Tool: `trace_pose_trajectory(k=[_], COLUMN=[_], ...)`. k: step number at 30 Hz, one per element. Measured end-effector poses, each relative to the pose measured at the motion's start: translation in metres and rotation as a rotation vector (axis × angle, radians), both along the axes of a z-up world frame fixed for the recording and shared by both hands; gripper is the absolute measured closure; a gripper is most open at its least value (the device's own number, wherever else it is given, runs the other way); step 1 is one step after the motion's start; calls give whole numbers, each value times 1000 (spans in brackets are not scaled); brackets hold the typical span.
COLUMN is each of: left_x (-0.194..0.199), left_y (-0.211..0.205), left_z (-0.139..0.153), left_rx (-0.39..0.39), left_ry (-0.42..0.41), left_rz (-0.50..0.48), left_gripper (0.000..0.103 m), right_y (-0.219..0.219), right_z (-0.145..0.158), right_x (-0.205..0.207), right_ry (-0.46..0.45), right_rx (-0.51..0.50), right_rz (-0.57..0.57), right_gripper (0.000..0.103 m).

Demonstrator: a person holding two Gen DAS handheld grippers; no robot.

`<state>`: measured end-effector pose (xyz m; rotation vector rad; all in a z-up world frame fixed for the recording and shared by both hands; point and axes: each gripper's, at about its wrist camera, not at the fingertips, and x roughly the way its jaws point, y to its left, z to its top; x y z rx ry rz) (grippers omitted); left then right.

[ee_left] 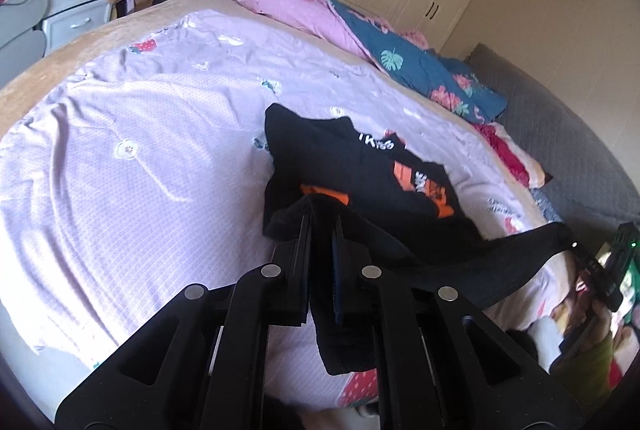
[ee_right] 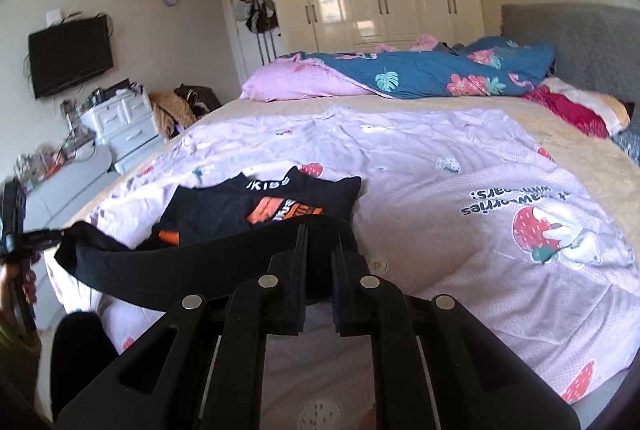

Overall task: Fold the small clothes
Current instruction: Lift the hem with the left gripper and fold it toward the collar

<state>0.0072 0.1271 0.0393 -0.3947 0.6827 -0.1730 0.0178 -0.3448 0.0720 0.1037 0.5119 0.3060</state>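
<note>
one wide bed (ee_right: pixel 580 157) under a lilac strawberry-print sheet (ee_right: pixel 420 165), folded black printed shirt (ee_right: pixel 248 205) lying on it, black garment (ee_right: pixel 168 262) stretched above the sheet, left gripper (ee_left: pixel 320 226) and right gripper (ee_right: pixel 320 234) each clenched on one end

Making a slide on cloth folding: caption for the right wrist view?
Right gripper and left gripper stretch a black garment above the lilac sheet, near a folded black shirt.
</note>
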Motion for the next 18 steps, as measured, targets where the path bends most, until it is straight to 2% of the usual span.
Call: trace_pose_trajectory(k=[13, 18], left_x=[25, 39], left_y=[7, 11], left_z=[9, 8], left_rx=[-39, -70], left_ry=[-47, -48], left_rz=[24, 41], left_gripper=[100, 100], right_y=[-4, 3], right_z=[10, 15], right_x=[46, 65], right_ry=[25, 18], right_rx=[55, 40], right_rz=[-60, -80], right_gripper=[94, 94])
